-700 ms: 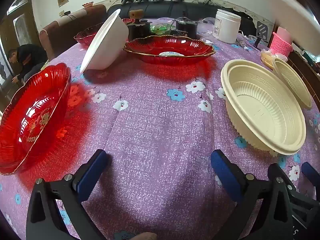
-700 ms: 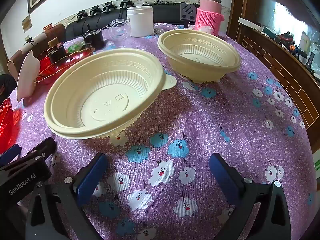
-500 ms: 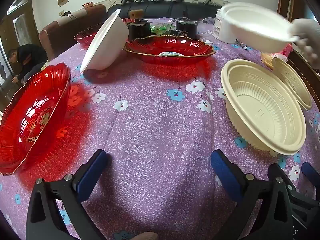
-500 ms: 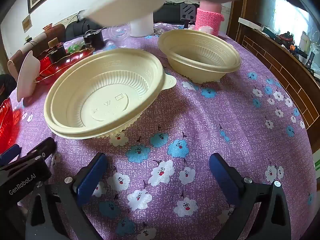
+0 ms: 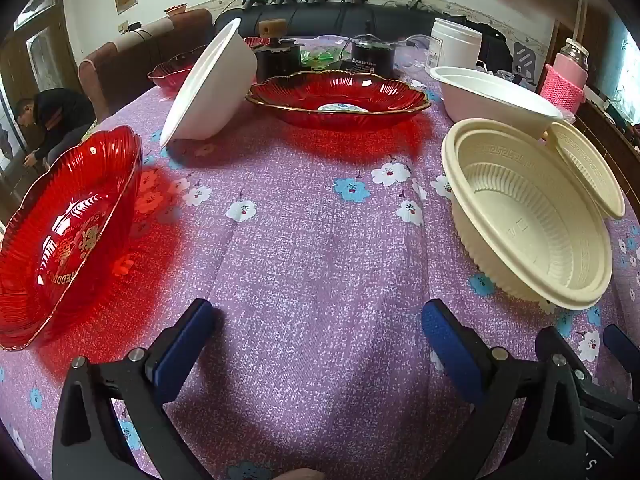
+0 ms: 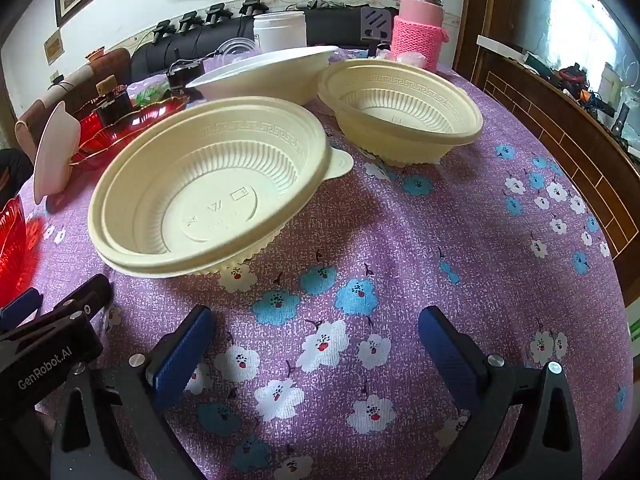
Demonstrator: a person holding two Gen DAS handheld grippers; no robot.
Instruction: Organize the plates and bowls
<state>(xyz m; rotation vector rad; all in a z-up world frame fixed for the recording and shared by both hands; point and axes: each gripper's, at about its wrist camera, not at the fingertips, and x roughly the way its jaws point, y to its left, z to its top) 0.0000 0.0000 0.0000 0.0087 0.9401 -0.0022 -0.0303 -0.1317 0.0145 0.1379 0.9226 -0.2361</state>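
My left gripper (image 5: 316, 340) and right gripper (image 6: 314, 338) gape empty over the purple floral tablecloth (image 5: 312, 240). Ribbed cream plastic bowl (image 6: 208, 184) at eleven o'clock; shiny red plastic plate (image 5: 64, 240) at nine.

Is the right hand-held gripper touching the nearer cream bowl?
Apart. In the right wrist view the right hand-held gripper stands wide open with only tablecloth between its fingers, and a strip of cloth separates them from the nearer cream bowl.

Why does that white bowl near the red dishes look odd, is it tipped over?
Yes, tipped. The white bowl stands on its edge with its opening facing sideways, its rim on the tablecloth, leaning toward the red dish behind it.
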